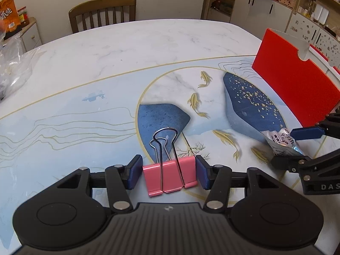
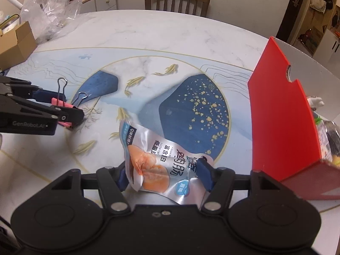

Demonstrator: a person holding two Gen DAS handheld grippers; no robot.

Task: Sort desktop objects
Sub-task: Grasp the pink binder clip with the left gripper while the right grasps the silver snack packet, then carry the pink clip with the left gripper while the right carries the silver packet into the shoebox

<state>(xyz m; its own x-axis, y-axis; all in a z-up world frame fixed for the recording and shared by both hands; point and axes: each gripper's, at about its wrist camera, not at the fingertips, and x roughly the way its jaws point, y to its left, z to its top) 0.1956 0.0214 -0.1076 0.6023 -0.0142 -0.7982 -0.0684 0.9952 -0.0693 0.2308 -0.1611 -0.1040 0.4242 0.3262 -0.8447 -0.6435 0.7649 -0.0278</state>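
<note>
On the marbled surface [image 1: 127, 48], your left gripper [image 1: 169, 173] has its jaws clamped on the pink binder clip [image 1: 170, 177]; your right gripper [image 2: 164, 175] pinches the snack packet [image 2: 157, 159]. Slick foil may slip on the way to the red box [image 2: 280, 114].

The left gripper [image 2: 70, 114] carries the white word "GenRoboLAI" on its side, seen from the right wrist. The right gripper [image 1: 297, 146] shows the letters "DAS" at the picture edge. The snack packet [image 2: 157, 161] has Chinese print, upside down, with small words "LOW FAT". The orange bag [image 1: 9, 13] has Chinese characters too.
</note>
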